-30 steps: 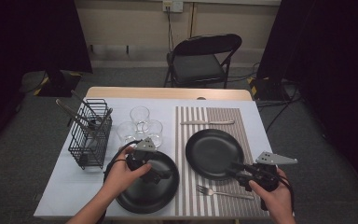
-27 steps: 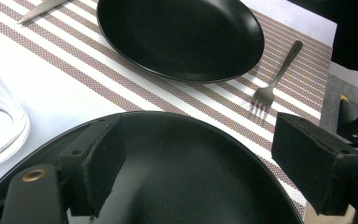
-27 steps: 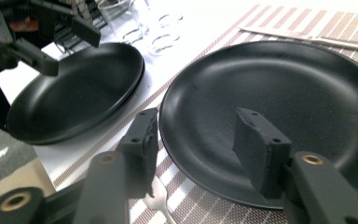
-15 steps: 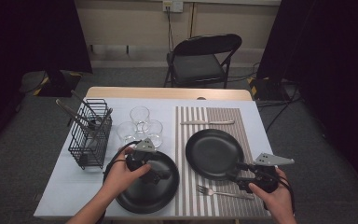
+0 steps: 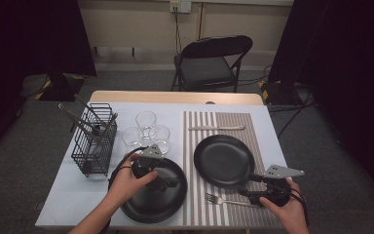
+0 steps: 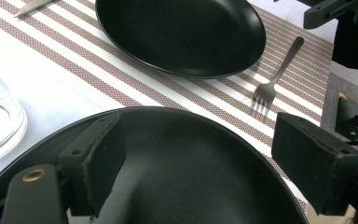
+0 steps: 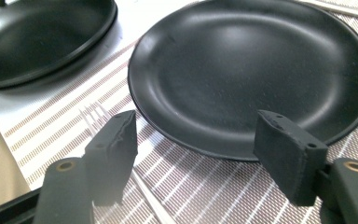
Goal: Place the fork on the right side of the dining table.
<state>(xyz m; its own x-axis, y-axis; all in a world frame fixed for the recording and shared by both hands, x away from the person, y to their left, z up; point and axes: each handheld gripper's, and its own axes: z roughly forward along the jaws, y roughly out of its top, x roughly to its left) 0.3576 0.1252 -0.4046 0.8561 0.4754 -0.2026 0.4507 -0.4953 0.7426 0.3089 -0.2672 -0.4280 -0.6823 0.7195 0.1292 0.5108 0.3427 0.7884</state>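
Hovering with jaws spread over the near black plate [image 5: 153, 195] for the left gripper [image 5: 168, 183], and opening wider, nothing between, beside the fork [image 5: 226, 200] on the striped placemat [image 5: 229, 122] for the right gripper [image 5: 247, 187], likely just releasing it.

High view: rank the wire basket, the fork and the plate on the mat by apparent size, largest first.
1. Plate
2. Wire basket, somewhat smaller, though its height makes this less sure
3. Fork, clearly smallest

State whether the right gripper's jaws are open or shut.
Open: the right gripper has just been opening, its jaws apart over the silver fork, pressing nothing.
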